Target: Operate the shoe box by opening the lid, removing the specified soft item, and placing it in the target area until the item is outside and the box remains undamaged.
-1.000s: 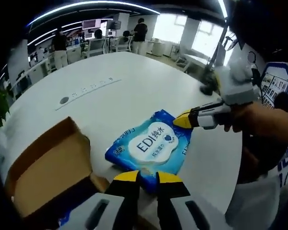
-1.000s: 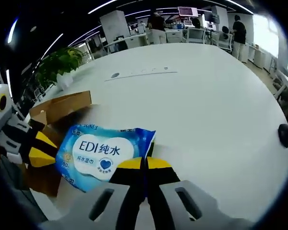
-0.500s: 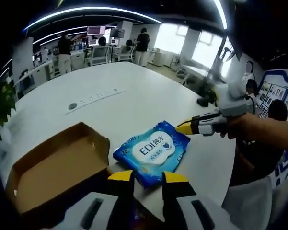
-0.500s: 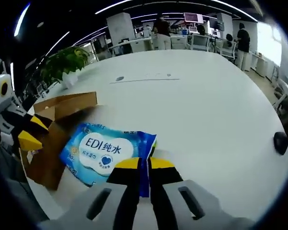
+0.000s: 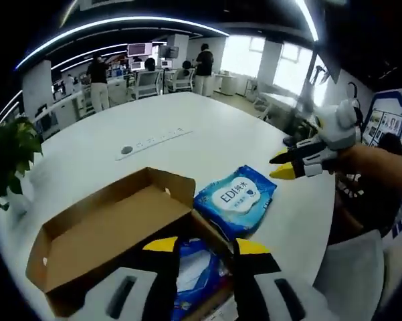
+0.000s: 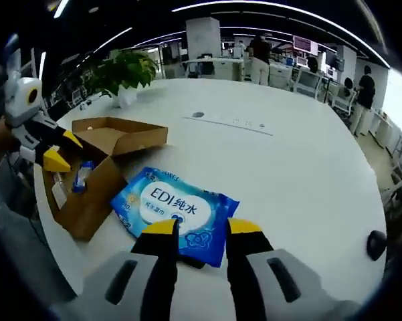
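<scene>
Wipes pack (image 6: 175, 209) lay flat on the white table (image 6: 301, 174), outside and just beside the open cardboard shoe box (image 5: 114, 234), lid flap folded back. Right gripper (image 6: 203, 227) hovered just above the pack's near edge, jaws apart, holding nothing. Left gripper (image 5: 201, 246) sat over the box with jaws spread, also empty. More blue packaging (image 5: 195, 271) was inside the box. Potted plant (image 6: 124, 70) stood on the table's far side.
</scene>
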